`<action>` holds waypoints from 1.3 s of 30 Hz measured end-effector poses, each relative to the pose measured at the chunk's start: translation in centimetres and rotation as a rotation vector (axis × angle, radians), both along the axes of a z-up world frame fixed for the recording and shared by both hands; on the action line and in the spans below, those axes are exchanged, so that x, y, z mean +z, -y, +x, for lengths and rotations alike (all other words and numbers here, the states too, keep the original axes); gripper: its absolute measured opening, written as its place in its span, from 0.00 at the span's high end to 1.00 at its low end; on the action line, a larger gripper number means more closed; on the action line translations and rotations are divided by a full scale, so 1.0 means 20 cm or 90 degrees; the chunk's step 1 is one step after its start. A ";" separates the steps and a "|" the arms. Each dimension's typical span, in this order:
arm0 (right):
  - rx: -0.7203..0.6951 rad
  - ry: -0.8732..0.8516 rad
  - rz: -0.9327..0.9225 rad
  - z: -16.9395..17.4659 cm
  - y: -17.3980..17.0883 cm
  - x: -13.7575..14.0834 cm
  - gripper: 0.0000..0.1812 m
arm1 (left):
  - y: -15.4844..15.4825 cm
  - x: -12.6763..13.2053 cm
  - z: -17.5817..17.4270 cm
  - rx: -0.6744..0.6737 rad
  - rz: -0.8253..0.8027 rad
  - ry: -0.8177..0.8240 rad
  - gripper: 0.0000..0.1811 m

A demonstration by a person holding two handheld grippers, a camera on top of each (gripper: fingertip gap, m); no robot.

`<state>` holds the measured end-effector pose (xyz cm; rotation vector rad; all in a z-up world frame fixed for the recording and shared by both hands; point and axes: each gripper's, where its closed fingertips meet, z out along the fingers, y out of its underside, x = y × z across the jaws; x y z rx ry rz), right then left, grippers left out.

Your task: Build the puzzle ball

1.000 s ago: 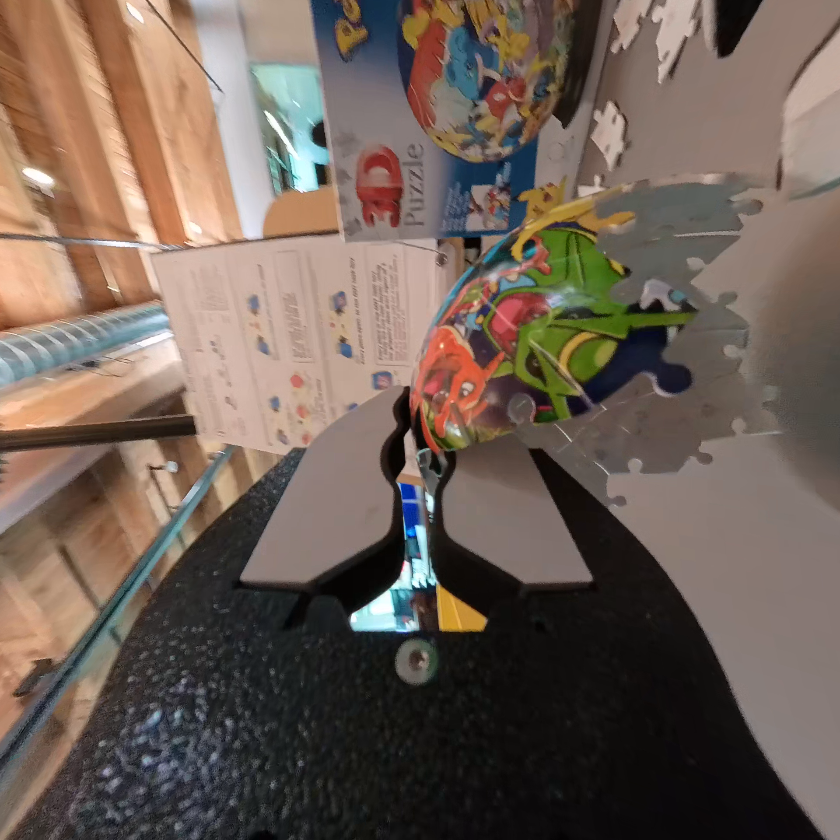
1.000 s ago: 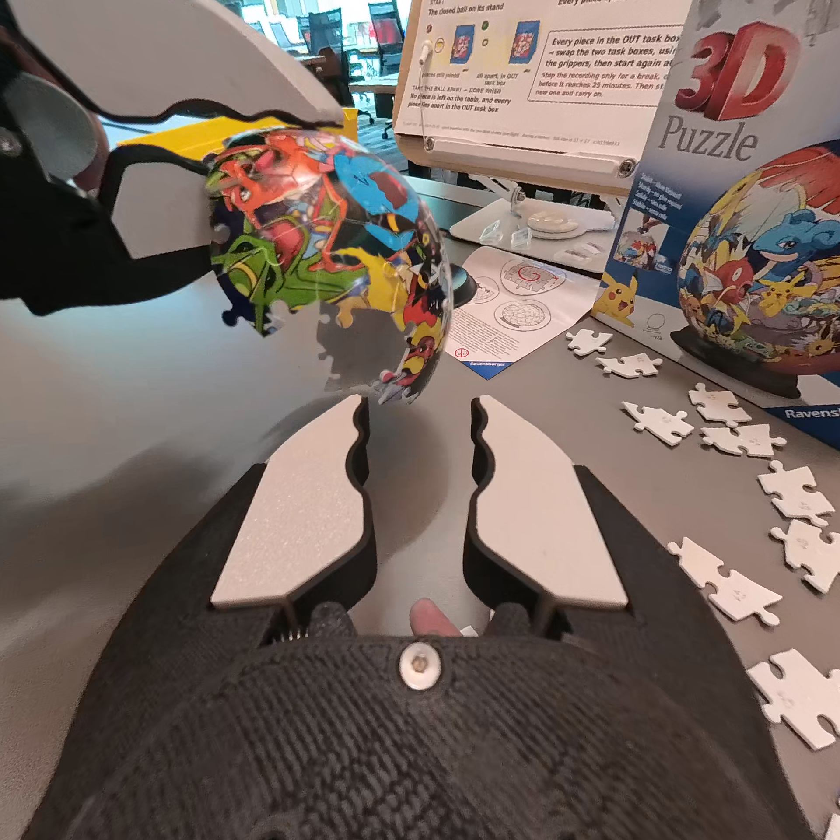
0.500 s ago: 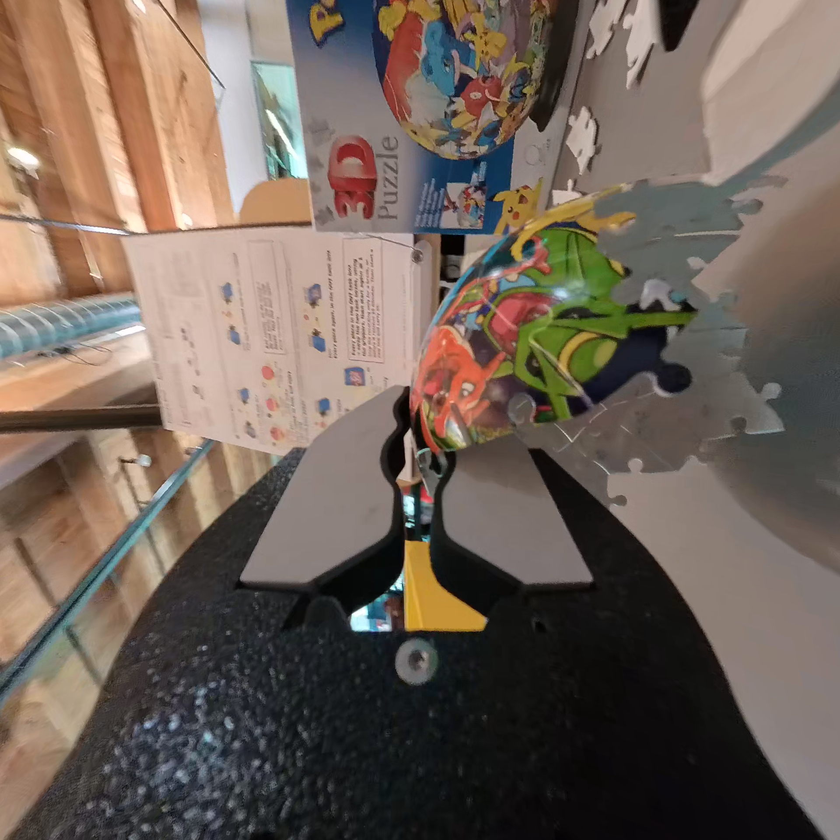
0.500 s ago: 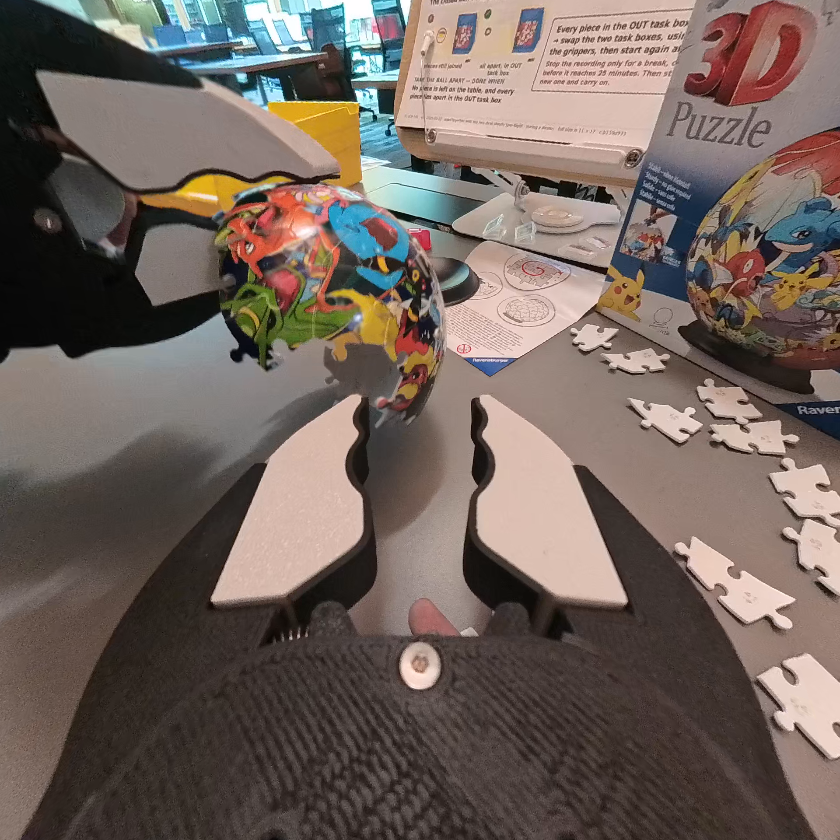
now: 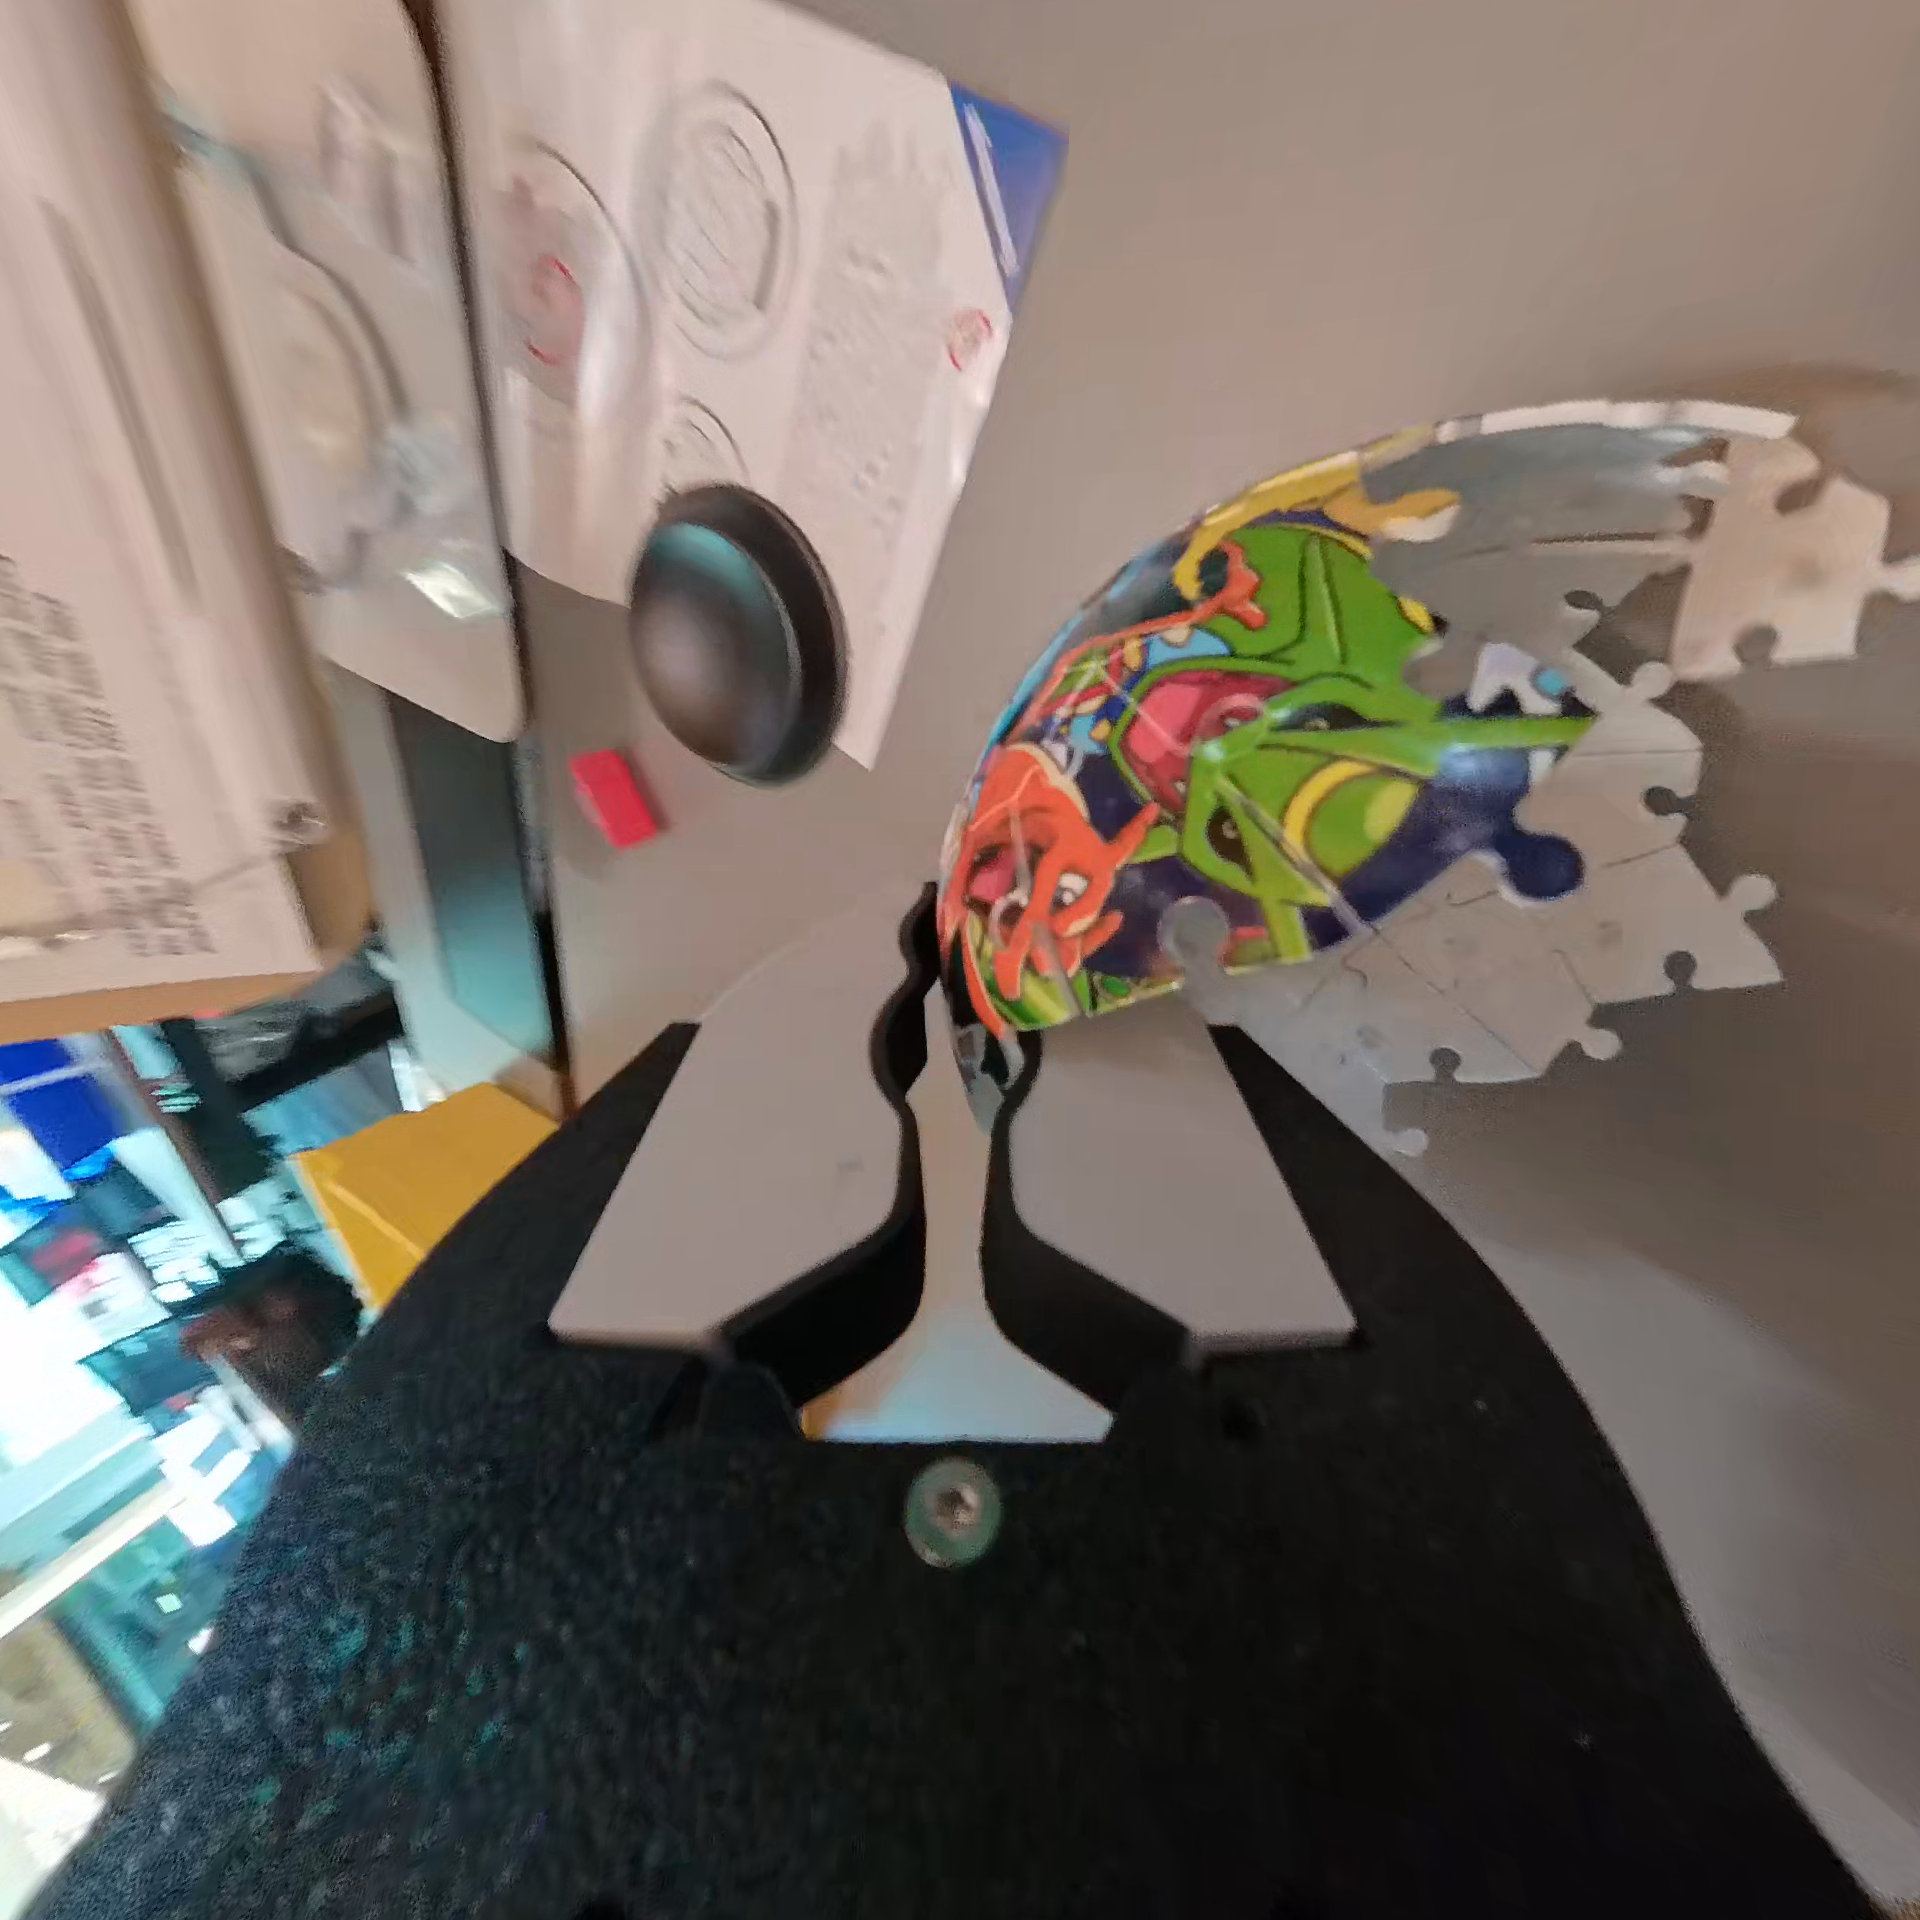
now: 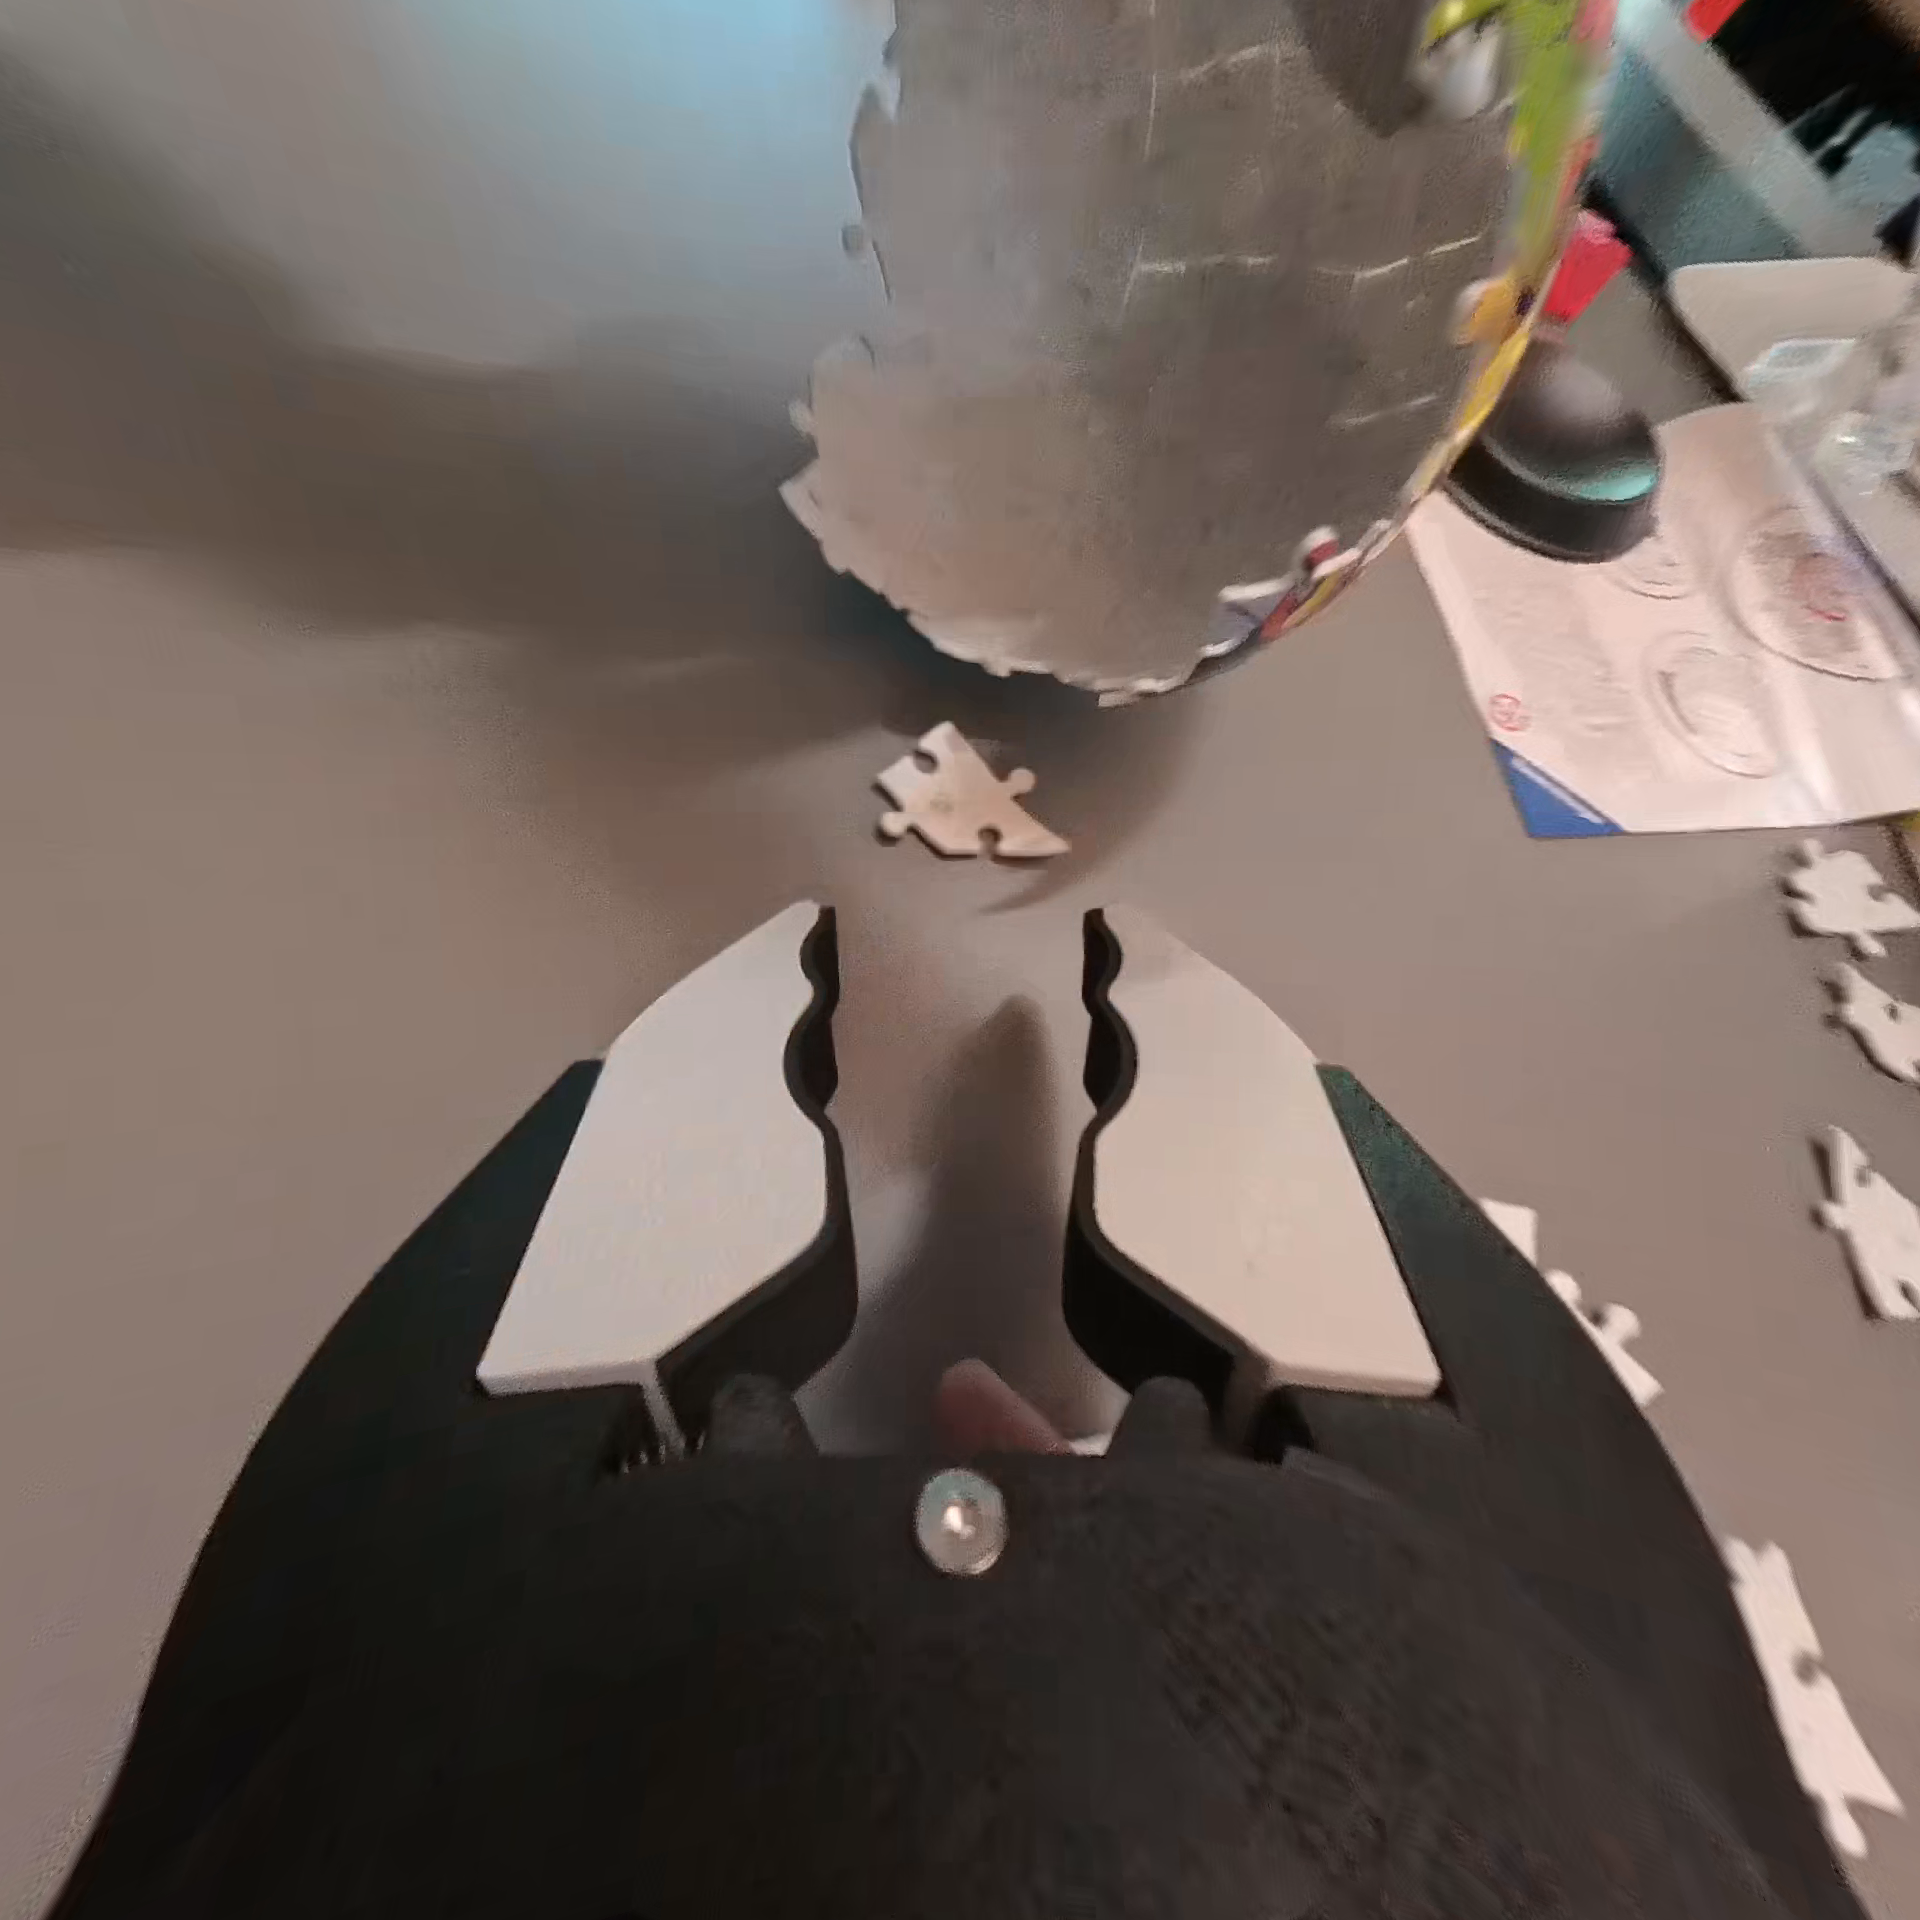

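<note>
The left gripper (image 5: 961, 997) pinched the half-built puzzle ball (image 5: 1247, 790) by its rim; the right gripper (image 6: 956, 956) hung spread above a loose piece (image 6: 966, 795). A jolt might have popped the shell apart.

Left wrist view: rolled sideways, looking along its gripper's fingers, very close to the half-built puzzle ball (image 5: 1278, 790). Right wrist view: angled down at the grey table (image 6: 312, 831) from close range, facing the ball's hollow inside. Both views share the ball, black stand (image 5: 732, 634) and instruction sheet (image 6: 1662, 675).
</note>
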<state>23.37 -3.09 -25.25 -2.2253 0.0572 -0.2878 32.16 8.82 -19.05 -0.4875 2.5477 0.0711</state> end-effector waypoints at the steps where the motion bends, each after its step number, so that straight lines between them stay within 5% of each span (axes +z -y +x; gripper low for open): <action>1: 0.004 0.003 -0.011 0.00 -0.02 -0.02 0.75 | -0.03 -0.02 -0.02 0.012 -0.005 -0.037 0.97; 8: 0.028 0.076 -0.017 0.07 -0.14 -0.01 0.74 | -0.14 -0.11 -0.21 0.076 -0.022 -0.254 0.97; 17: 0.163 -0.052 -0.092 -0.01 -0.18 -0.10 0.77 | -0.19 -0.16 -0.35 0.190 0.005 -0.454 0.97; 25: 0.142 -0.088 -0.070 -0.04 -0.18 -0.10 1.00 | -0.18 -0.21 -0.36 0.249 0.019 -0.490 0.97; 30: 0.151 -0.053 -0.091 -0.05 -0.16 -0.10 1.00 | -0.18 -0.21 -0.35 0.251 0.036 -0.468 0.97; 39: 0.102 -0.030 -0.092 0.04 -0.16 -0.06 0.74 | -0.18 -0.21 -0.37 0.260 0.040 -0.434 0.93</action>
